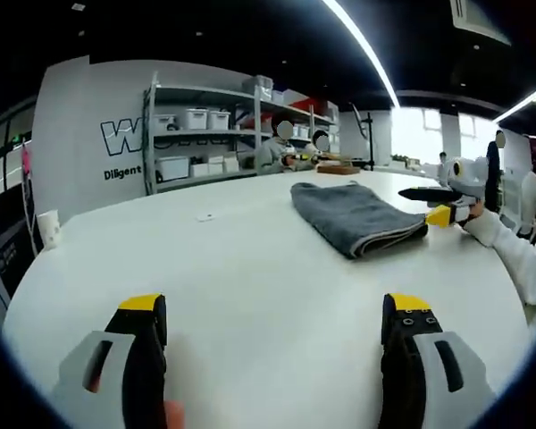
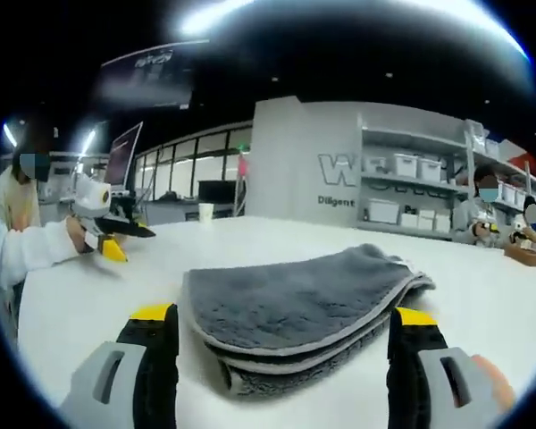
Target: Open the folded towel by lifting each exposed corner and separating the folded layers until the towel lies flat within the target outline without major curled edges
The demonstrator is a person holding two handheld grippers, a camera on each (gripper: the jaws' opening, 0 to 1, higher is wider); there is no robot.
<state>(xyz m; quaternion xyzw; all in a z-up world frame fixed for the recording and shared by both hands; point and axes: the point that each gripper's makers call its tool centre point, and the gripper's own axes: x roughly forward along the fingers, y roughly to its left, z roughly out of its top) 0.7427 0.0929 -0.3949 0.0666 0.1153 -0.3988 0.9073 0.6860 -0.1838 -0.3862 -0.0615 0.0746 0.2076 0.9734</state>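
Observation:
A folded grey towel lies on the white table, its stacked layers showing at the near edge. My left gripper is open, low over bare table, well short of the towel. My right gripper is open, its yellow-tipped jaws standing either side of the towel's near folded edge. In the left gripper view the right gripper comes in from the right, held by a white-sleeved hand beside the towel. In the right gripper view the left gripper hovers at the left over the table.
A paper cup stands near the table's left edge. Metal shelves with white bins stand behind the table. Seated people work at the far side. A small white scrap lies on the table.

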